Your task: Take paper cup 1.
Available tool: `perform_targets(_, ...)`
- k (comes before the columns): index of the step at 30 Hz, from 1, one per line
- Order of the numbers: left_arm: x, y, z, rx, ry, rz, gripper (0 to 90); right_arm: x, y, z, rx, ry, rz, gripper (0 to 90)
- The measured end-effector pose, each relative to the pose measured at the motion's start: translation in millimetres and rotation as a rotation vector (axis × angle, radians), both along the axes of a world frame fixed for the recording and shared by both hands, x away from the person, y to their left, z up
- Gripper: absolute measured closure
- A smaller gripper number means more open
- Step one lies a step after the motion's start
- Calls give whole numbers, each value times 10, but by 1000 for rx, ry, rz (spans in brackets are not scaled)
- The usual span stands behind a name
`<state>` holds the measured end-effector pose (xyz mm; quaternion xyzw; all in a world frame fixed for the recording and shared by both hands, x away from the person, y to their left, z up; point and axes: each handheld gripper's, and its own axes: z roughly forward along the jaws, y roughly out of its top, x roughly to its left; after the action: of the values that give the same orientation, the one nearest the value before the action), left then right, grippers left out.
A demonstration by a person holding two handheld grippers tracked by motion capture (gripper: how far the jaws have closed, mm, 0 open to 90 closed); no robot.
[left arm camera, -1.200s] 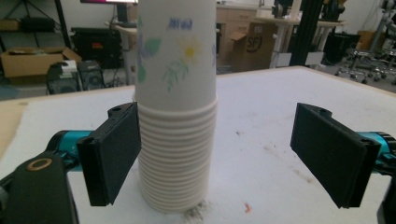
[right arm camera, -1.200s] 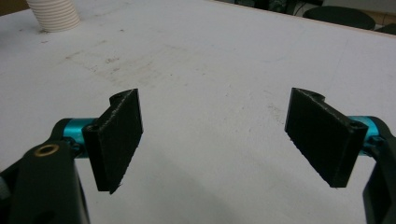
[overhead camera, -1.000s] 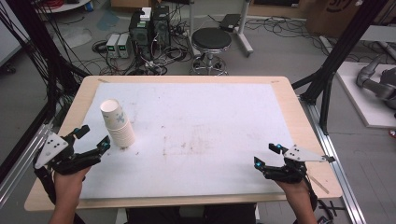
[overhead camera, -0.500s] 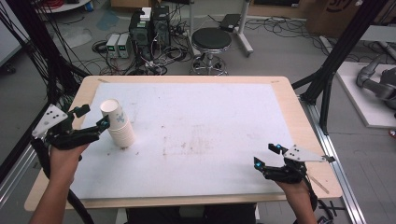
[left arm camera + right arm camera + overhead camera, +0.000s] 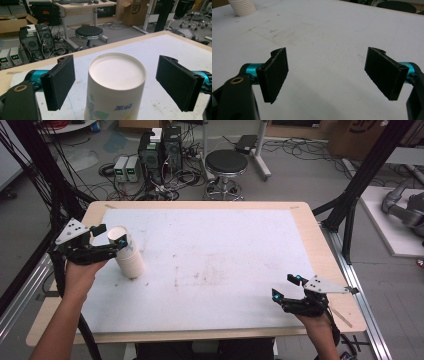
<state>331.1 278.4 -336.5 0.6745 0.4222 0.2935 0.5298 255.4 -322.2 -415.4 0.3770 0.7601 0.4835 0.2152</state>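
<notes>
Stack of inverted paper cups (image 5: 127,254) at counter's (image 5: 210,270) left, betw wide-open left gripper (image 5: 115,85) jaws, untouched. Off-centre squeeze could tip stack or lift several. Right gripper (image 5: 286,288) wide, idle.

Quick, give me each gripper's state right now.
Left gripper: open, jaws either side of the upside-down white paper cup stack, not touching.
Right gripper: open, holding nothing.

- One stack of paper cups (image 5: 127,253), upside down, on the counter (image 5: 210,270).
- Two hand-held grippers: left hand-held gripper (image 5: 109,239), right hand-held gripper (image 5: 286,288).
- One stool (image 5: 227,163) beyond.
</notes>
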Motion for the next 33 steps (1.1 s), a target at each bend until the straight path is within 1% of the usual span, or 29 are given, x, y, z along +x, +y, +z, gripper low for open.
perform_targets(1,18,-2,-9,2,10,-2,170,-3,5,0,3,8,0,197)
perform_targets(3,42,-13,-25,9,18,-13,185,-3,5,0,3,7,0,196)
perform_targets(4,50,-17,-29,10,19,-17,213,-1,4,-2,3,6,1,197)
perform_targets(5,56,-20,-31,12,20,-22,213,-1,4,-2,3,6,1,197)
perform_targets(6,63,-23,-35,12,20,-28,242,-1,0,-4,2,8,1,197)
perform_targets(8,76,-29,-45,18,27,-36,258,-2,-1,-5,3,9,1,196)
perform_targets(10,87,-30,-53,23,38,-42,292,1,-7,-5,3,7,0,196)
perform_targets(12,95,-30,-57,18,39,-55,332,0,-8,-5,2,8,0,196)
perform_targets(16,97,-18,-54,17,37,-59,342,1,-9,-7,2,10,-2,196)
perform_targets(17,94,-17,-52,9,35,-57,343,6,-13,-9,0,4,0,197)
perform_targets(19,90,-2,-38,4,34,-61,343,6,-12,-10,1,7,0,197)
perform_targets(21,83,8,-11,-13,31,-60,343,6,-12,-10,1,8,0,197)
perform_targets(22,79,14,11,-12,31,-60,344,4,-8,-10,3,12,0,197)
perform_targets(25,61,22,94,-20,13,-63,347,7,-3,-12,3,10,1,197)
perform_targets(29,18,30,251,-31,-17,-77,351,4,-1,-6,4,12,2,196)
perform_targets(33,-53,44,445,-50,-80,-76,356,8,-1,-7,3,10,2,197)
